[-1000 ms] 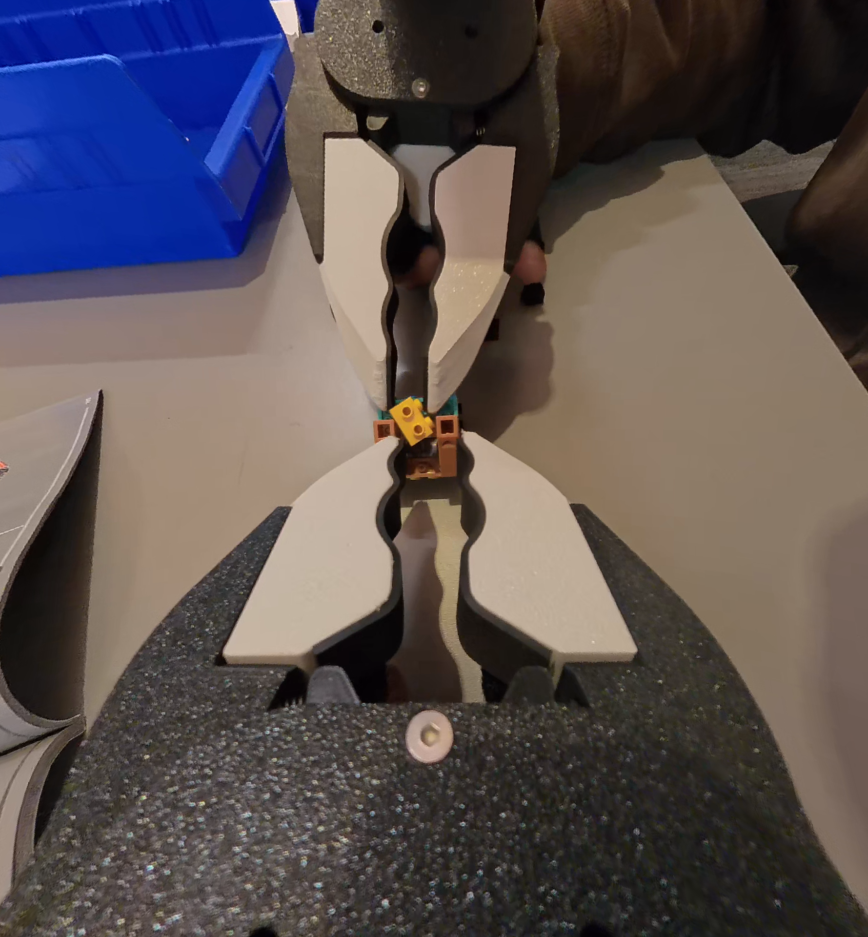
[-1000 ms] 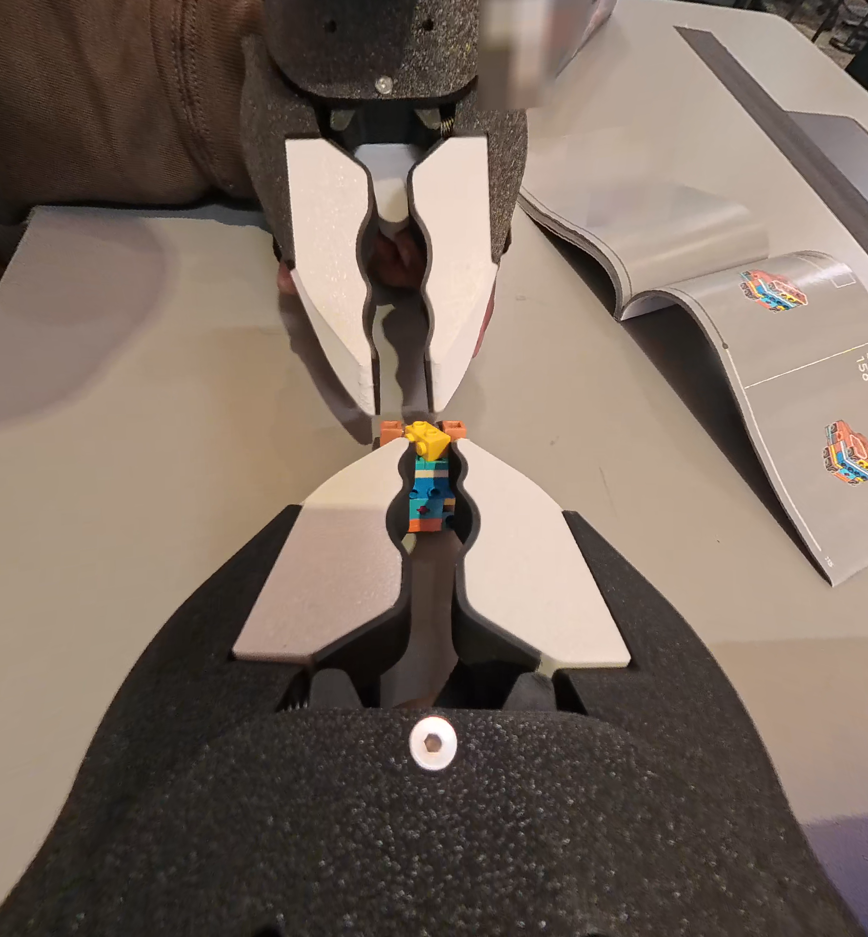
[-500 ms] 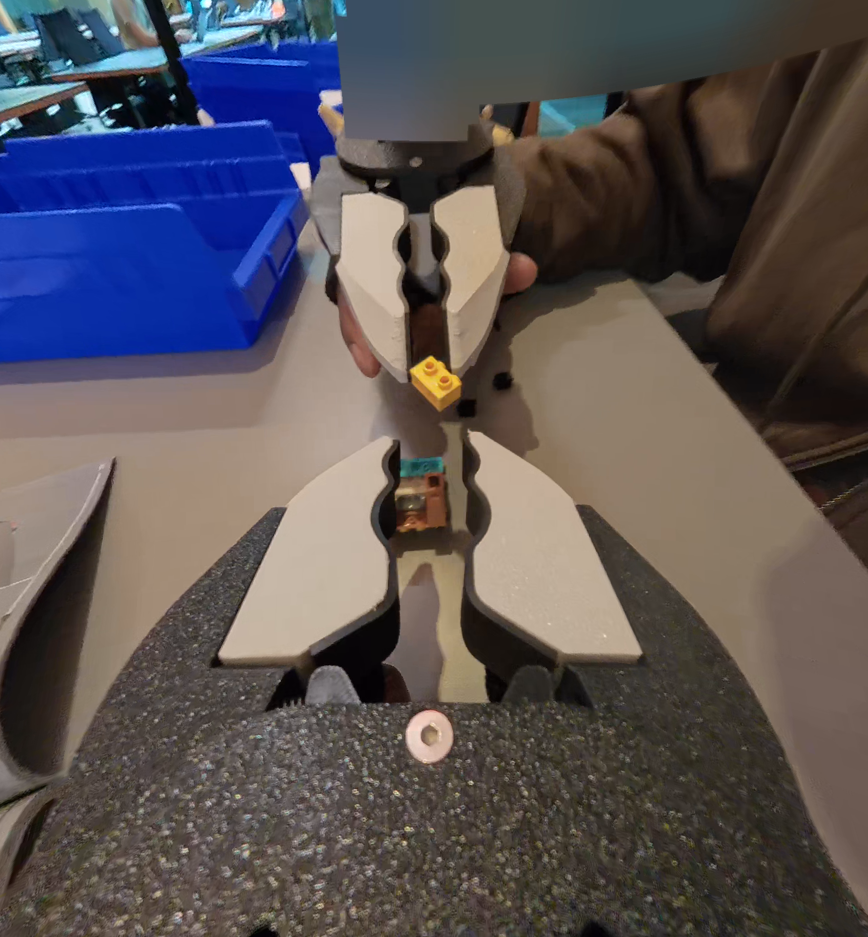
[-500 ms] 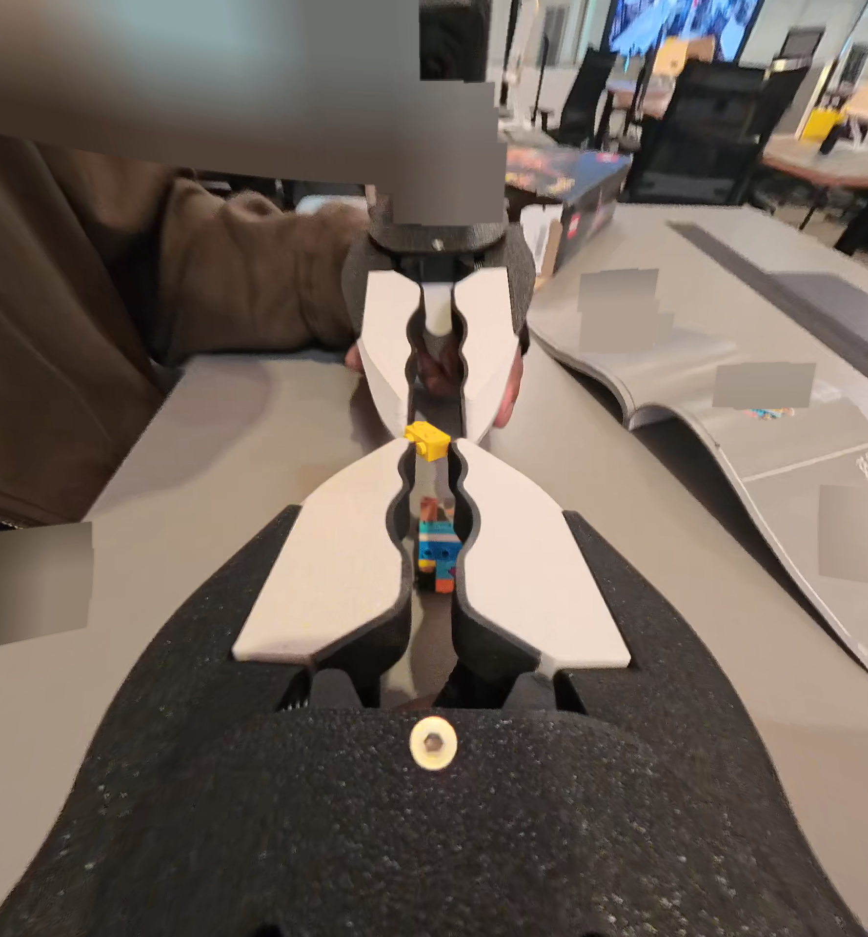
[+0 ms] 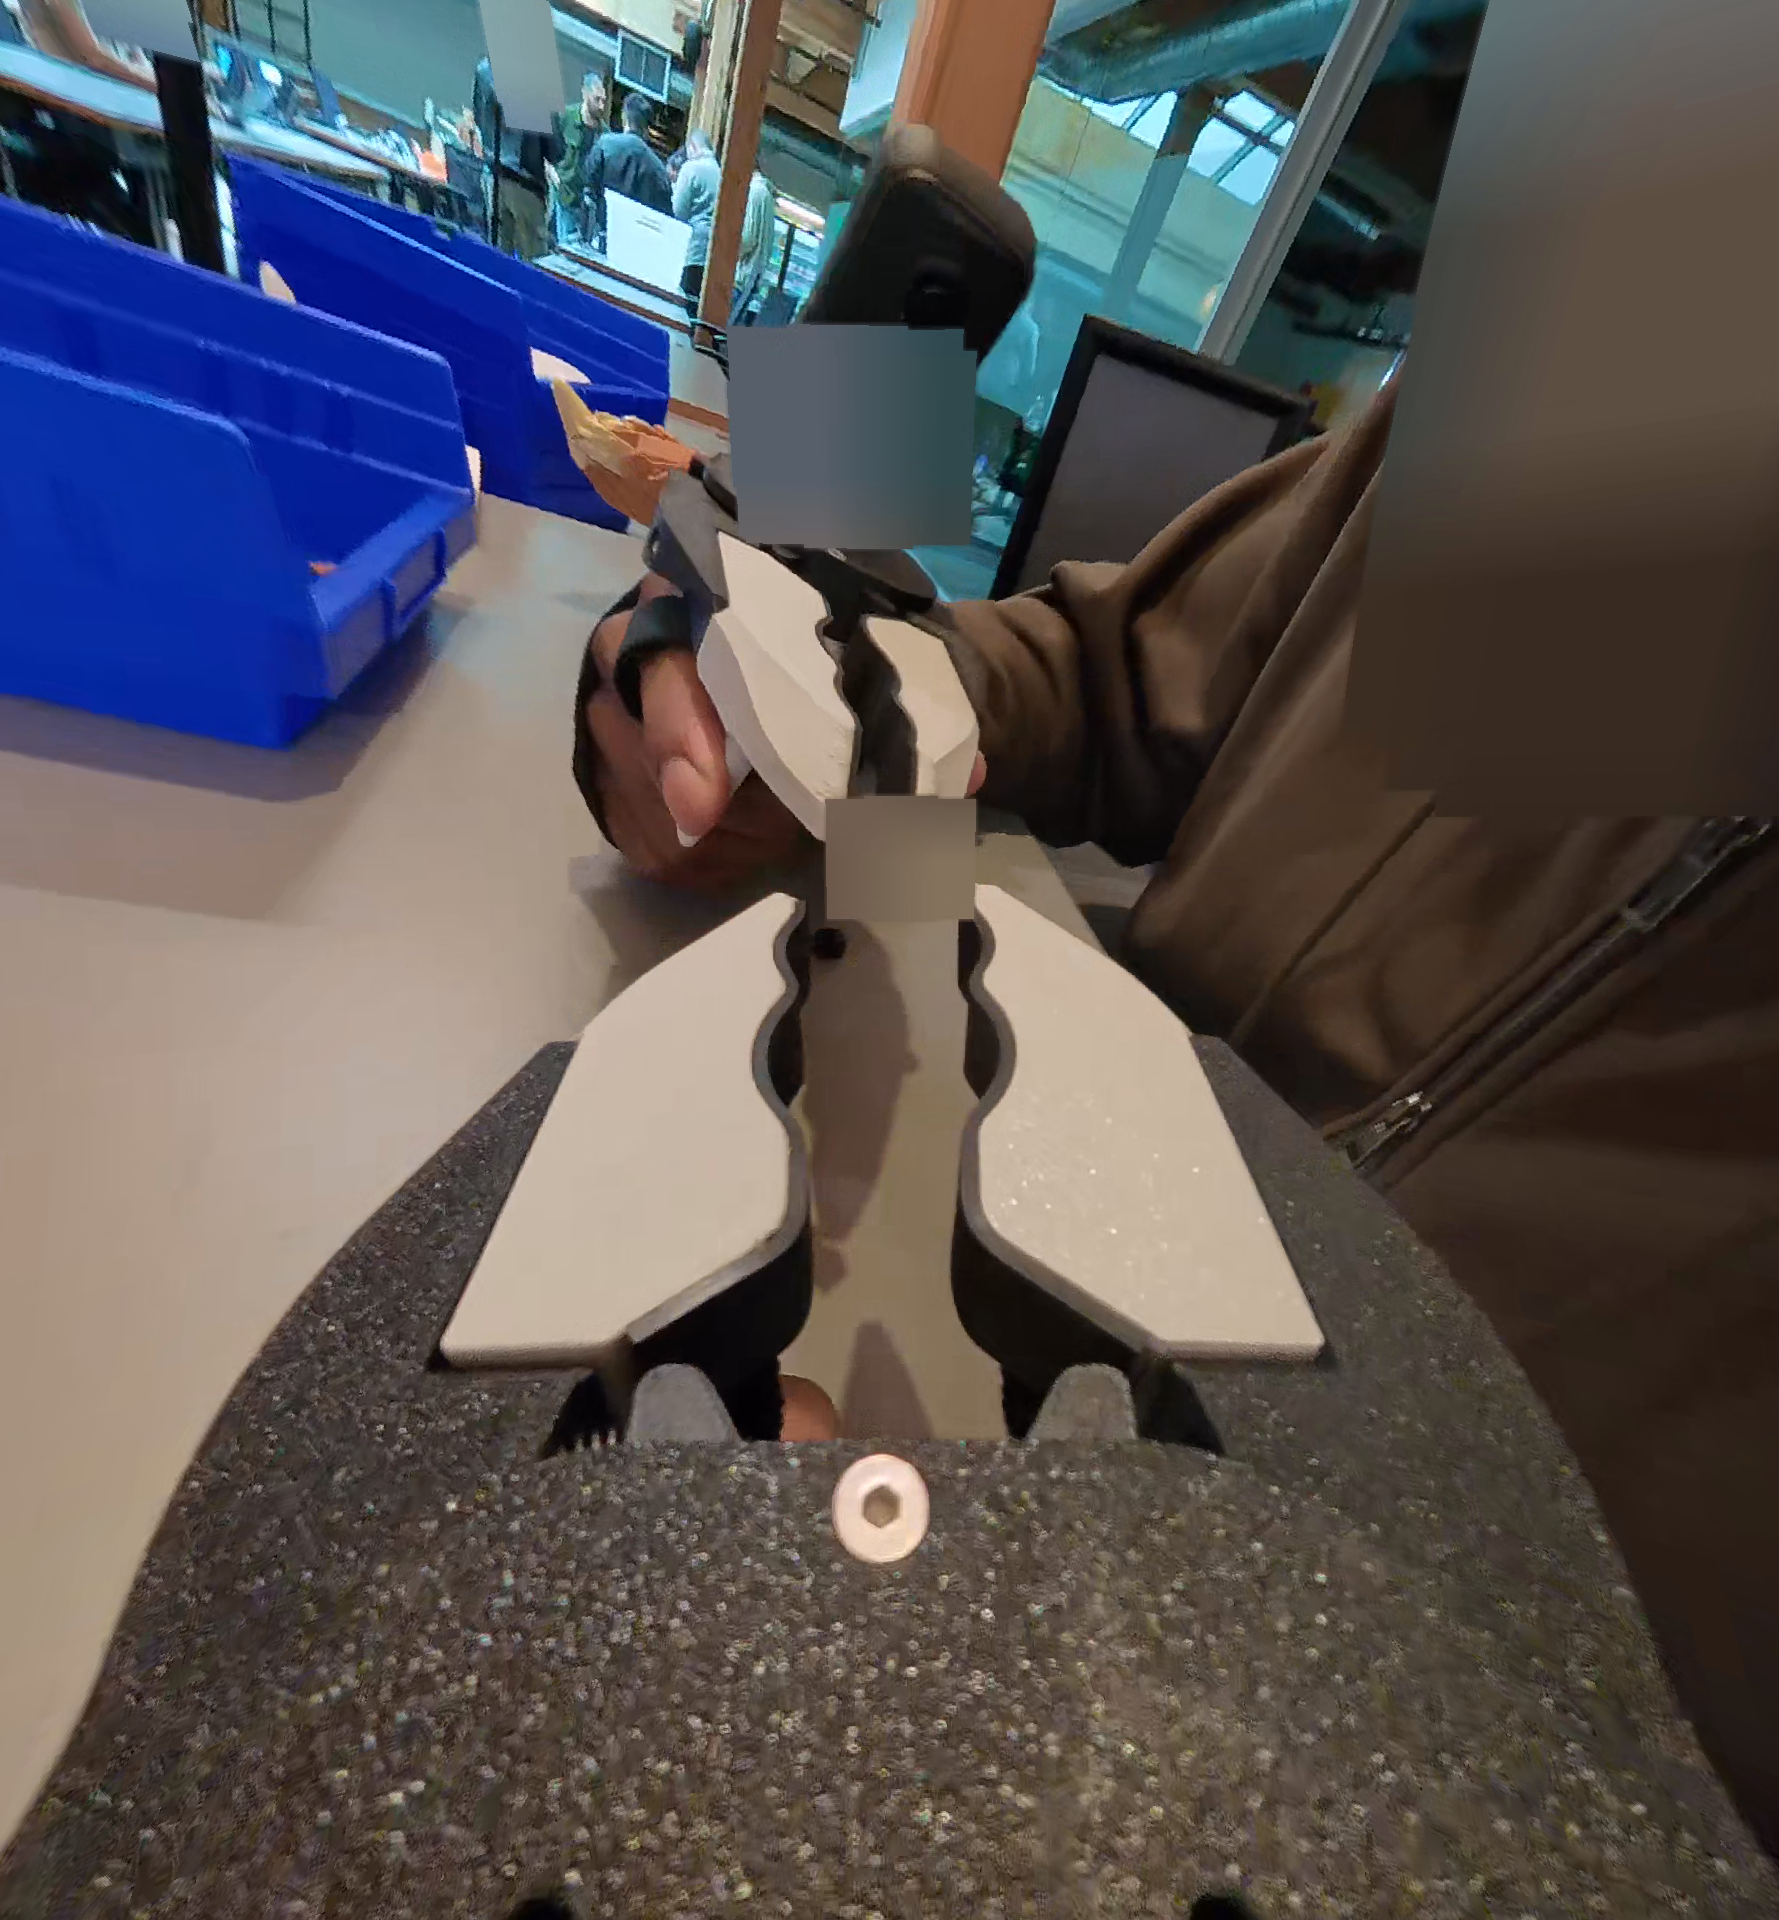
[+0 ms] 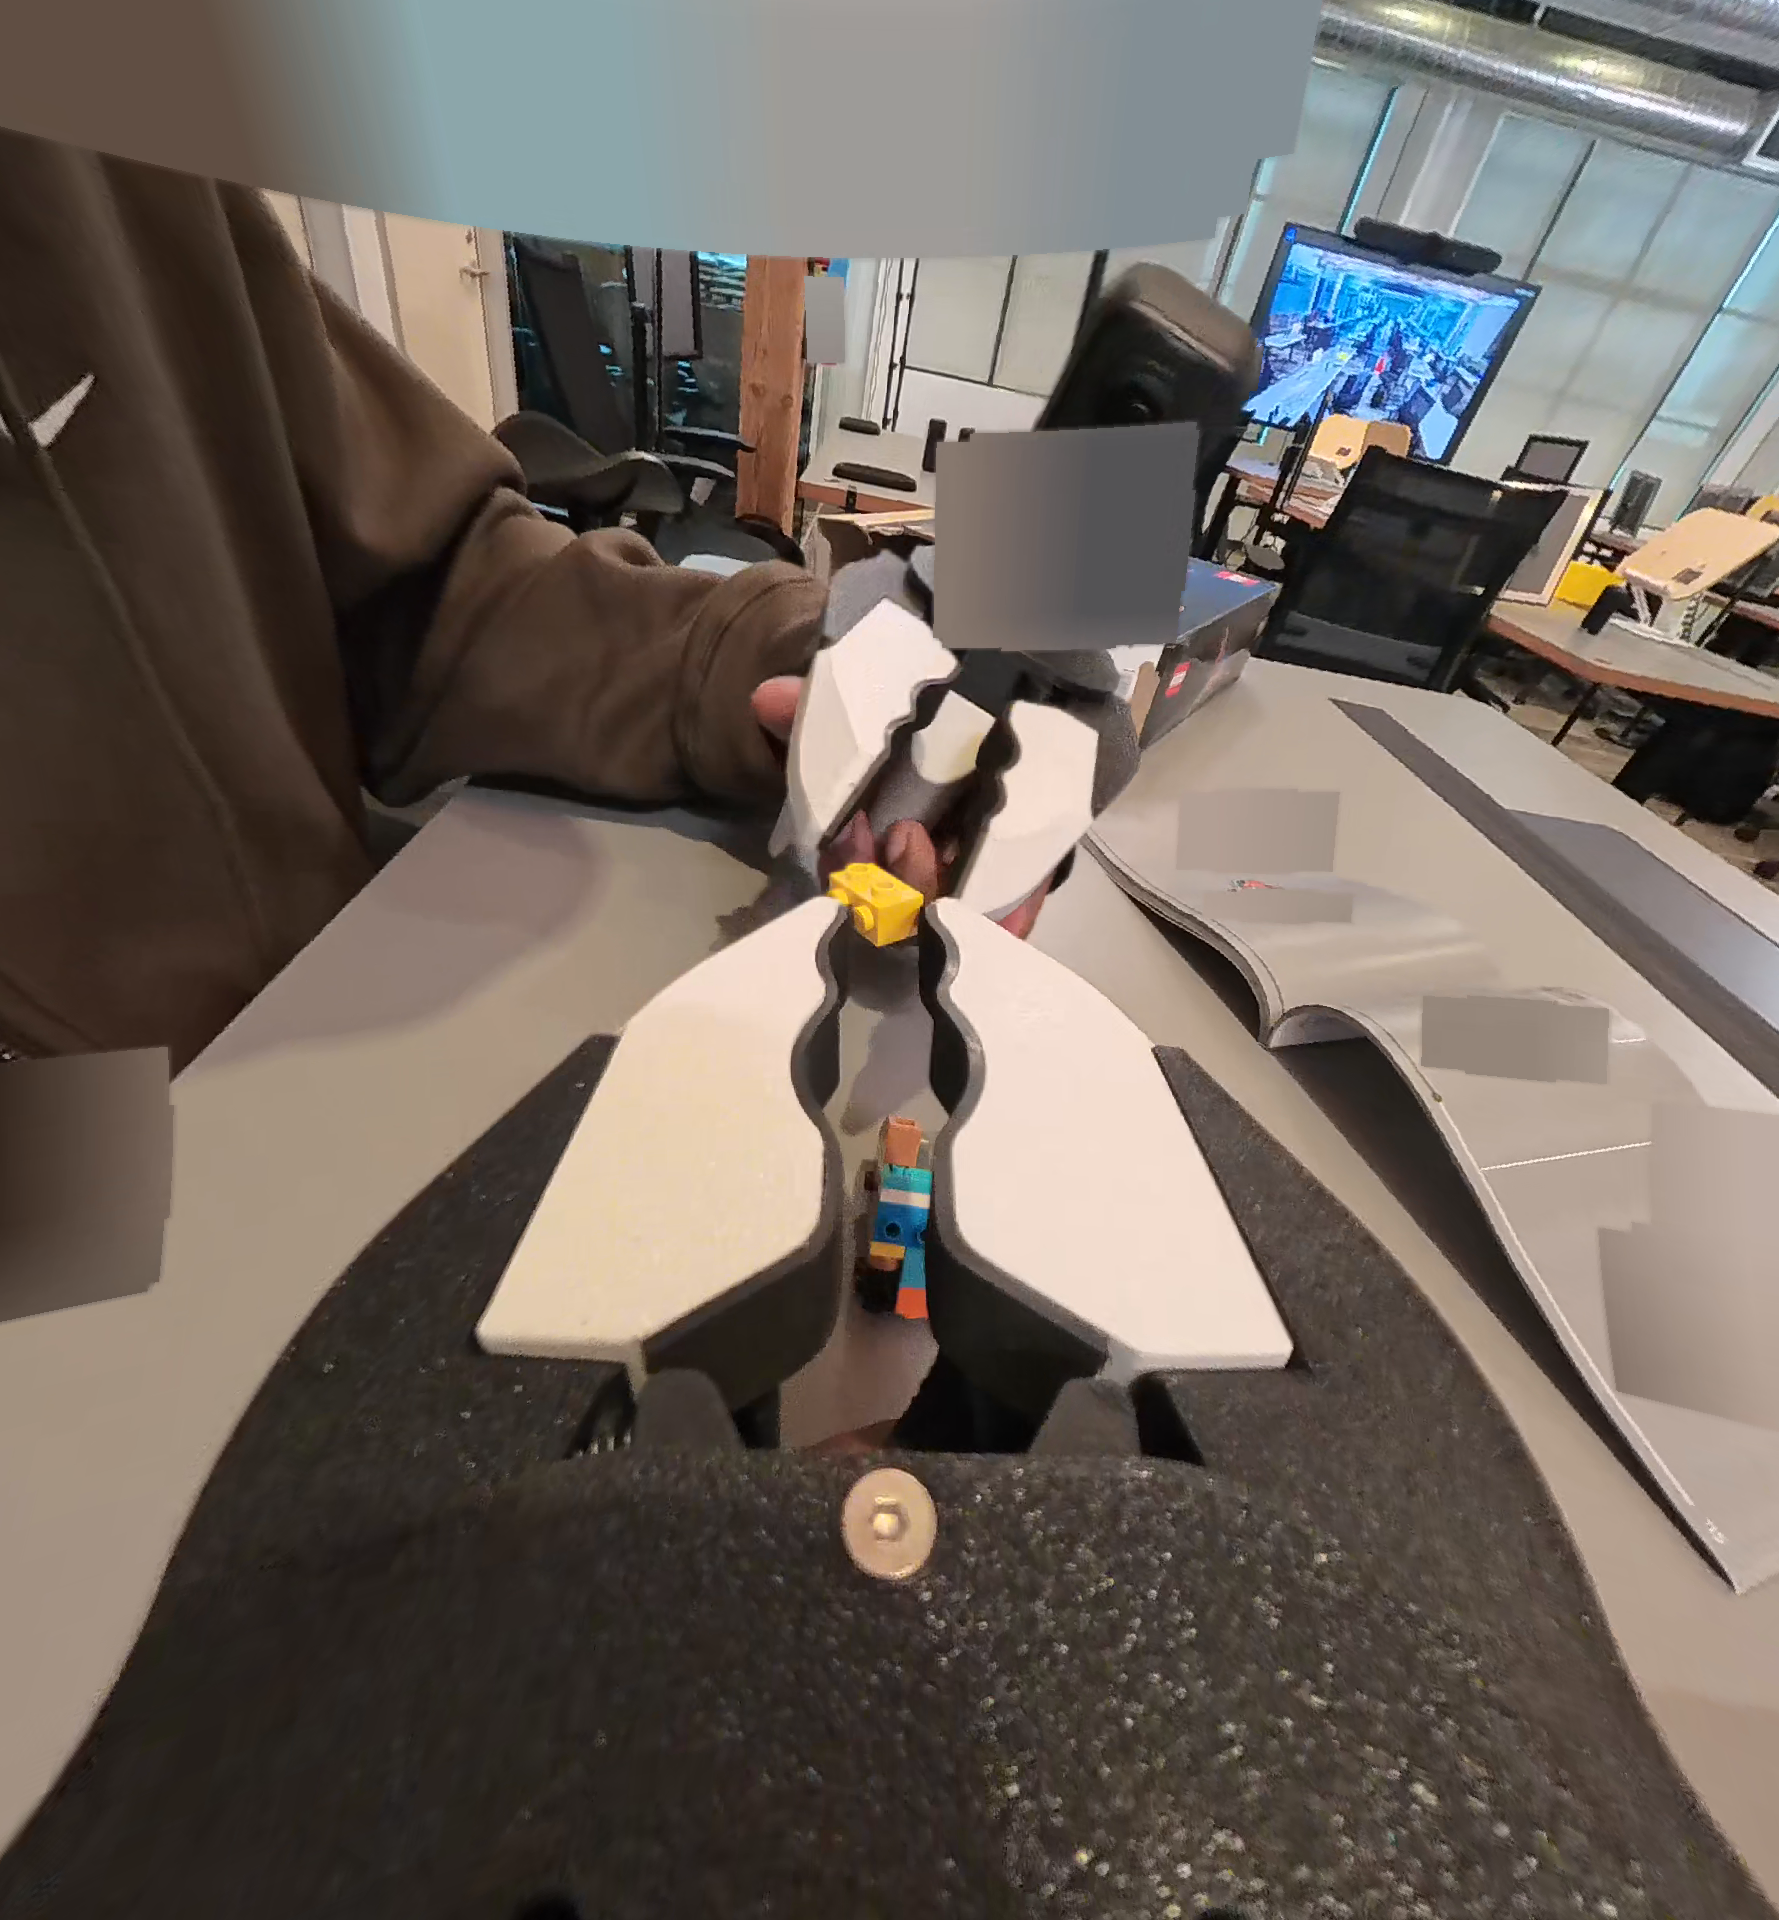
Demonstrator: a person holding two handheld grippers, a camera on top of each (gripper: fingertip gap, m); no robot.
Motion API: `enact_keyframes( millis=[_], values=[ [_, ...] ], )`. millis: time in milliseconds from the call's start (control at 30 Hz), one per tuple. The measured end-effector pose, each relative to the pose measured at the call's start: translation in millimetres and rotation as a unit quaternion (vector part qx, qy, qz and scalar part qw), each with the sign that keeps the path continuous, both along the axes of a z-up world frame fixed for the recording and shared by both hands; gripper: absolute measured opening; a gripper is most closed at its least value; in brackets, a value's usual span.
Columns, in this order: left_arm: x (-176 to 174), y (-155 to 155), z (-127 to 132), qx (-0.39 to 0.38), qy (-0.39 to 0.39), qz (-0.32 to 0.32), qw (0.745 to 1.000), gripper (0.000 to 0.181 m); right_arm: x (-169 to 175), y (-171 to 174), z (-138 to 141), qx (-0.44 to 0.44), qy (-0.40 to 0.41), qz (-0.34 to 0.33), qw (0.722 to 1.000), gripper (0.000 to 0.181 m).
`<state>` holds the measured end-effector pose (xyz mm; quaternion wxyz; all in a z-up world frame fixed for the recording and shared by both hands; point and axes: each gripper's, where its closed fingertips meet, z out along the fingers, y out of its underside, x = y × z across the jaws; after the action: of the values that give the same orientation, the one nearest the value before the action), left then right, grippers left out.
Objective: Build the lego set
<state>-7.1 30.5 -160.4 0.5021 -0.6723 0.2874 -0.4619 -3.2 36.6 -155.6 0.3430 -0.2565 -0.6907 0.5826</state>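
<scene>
My right gripper point(image 6: 880, 906) is shut on a small yellow brick point(image 6: 872, 902), pinched at its fingertips above the table. The small multicoloured lego build point(image 6: 900, 1216), orange, teal and blue, lies on the grey table point(image 6: 449, 987) below and shows between the right fingers. My left gripper point(image 5: 887, 925) is open and empty; the build does not show in its view. The two grippers face each other, tips close. The right gripper also shows in the left wrist view point(image 5: 864, 779), where a blur patch covers its tips. The left gripper shows in the right wrist view point(image 6: 906, 852).
Blue bins point(image 5: 137, 520) stand at the left. An open instruction booklet point(image 6: 1487, 1143) lies at the right, with a dark box point(image 6: 1207, 644) behind it. A tiny black piece point(image 5: 828, 943) lies on the table. The person's brown sleeves point(image 6: 552, 675) reach in. Left and right tips are no more than a few centimetres apart.
The yellow brick came away from the build in the right gripper. The left gripper let go of the build, which now lies on the table. Both grippers rose and tilted up.
</scene>
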Motion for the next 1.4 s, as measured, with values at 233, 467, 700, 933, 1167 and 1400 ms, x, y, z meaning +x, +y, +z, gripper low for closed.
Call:
enact_keyframes(
  millis=[233, 467, 700, 933, 1167, 1400],
  values=[
    [0, 3, 7, -0.129, -0.090, -0.013, 0.988, 0.023, 0, -4, -6, 0.041, 0.012, 0.001, 0.999, 0.011],
    [8, 3, -5, -0.179, -0.079, -0.023, 0.980, 0.022, 0, -5, -8, 0.064, 0.022, -0.002, 0.998, 0.012],
    [12, 0, -11, -0.201, -0.078, -0.039, 0.976, 0.016, 1, -6, -11, 0.083, 0.023, -0.001, 0.996, 0.012],
    [13, 0, -9, -0.211, -0.101, -0.050, 0.971, 0.012, 1, -5, -9, 0.085, 0.030, -0.004, 0.996, 0.008],
    [5, 14, -8, -0.216, -0.119, -0.005, 0.969, 0.010, -5, 6, -10, 0.116, 0.030, -0.046, 0.992, 0.012],
    [-7, 30, -10, -0.206, -0.099, 0.080, 0.970, 0.010, -21, 19, -16, 0.180, 0.009, -0.137, 0.974, 0.027]
  ],
)
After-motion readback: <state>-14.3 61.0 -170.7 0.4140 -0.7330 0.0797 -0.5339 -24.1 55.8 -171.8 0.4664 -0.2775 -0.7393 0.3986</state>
